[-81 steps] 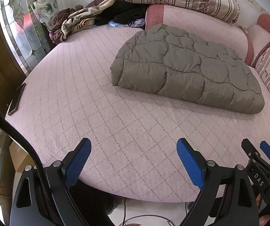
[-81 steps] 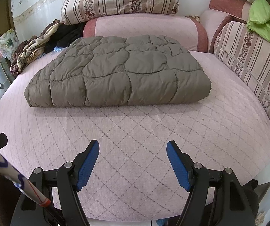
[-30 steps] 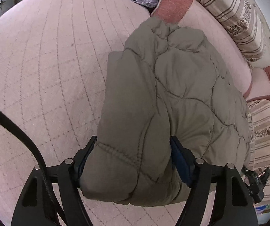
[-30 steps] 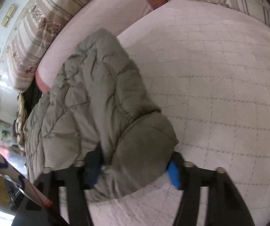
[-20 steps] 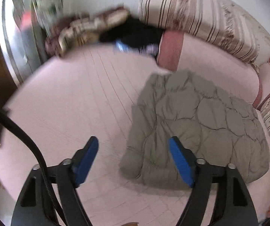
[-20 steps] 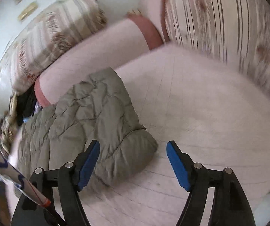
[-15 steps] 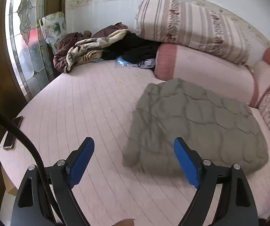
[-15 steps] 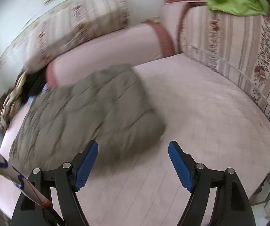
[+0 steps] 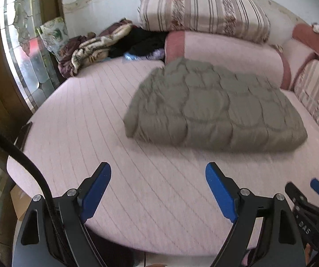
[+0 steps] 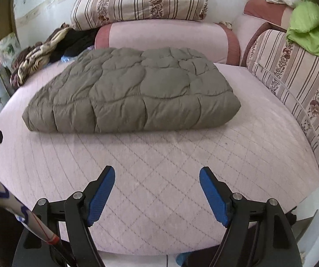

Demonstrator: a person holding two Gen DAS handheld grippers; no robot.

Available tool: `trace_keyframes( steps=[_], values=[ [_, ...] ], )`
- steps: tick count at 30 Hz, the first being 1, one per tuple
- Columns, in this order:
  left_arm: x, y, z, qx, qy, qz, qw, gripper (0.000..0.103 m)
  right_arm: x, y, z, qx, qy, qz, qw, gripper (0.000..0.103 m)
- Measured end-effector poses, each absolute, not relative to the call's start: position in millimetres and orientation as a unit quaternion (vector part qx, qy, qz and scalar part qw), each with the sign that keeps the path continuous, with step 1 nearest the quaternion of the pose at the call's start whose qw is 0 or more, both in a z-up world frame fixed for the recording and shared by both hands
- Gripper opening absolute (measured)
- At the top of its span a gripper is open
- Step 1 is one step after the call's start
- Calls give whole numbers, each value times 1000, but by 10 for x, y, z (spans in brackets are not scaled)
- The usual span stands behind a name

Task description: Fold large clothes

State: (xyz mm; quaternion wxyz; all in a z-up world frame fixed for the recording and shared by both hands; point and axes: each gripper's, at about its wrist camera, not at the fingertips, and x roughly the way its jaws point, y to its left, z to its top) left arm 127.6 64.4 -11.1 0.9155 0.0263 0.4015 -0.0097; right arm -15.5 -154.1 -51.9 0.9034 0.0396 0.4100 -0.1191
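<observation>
Overall, the pink quilted bed [image 10: 159, 189] fills both views, bounded at the far side by a pink bolster [image 10: 166, 37] with a striped cushion [image 10: 137, 0] stacked on it, and at the right by a second striped cushion [image 10: 297, 93] carrying a green cloth [image 10: 310, 26]. A heap of loose clothes [image 9: 97, 49] lies in the far left corner beside a stained-glass window [image 9: 23, 51]. The olive quilted coat [image 10: 132, 91] rests on the far half of the bed, just before the bolster, as a compact, roughly rectangular bundle with its near edge rolled under. Judged from this, the fold in hand appears set down and released, and the task looks close to done. Any further move would call for a check of the bundle's squareness, then a fresh hold on its left and right ends if another fold is wanted. The left gripper [image 9: 157, 191] and right gripper [image 10: 157, 193] both hang over the bare near edge, well apart from the coat, jaws spread wide with nothing between them. A dark flat object [image 9: 23, 133], possibly a phone, lies at the left rim.
</observation>
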Motion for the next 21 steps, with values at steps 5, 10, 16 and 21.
trace_keyframes(
  steps=[5,10,16,21],
  values=[
    [1176,581,-227,30,420,-24,907,86,-211,-1567,-514,37,410,-134,902,83],
    [1153,549,-273,30,431,-27,901,86,-219,-1619,-518,41,409,-149,899,83],
    [1170,526,-327,30,443,-30,896,86,-185,-1614,-581,32,418,-155,895,84],
    [1202,495,-403,34,453,-29,890,86,-143,-1588,-642,18,425,-159,891,84]
  ],
)
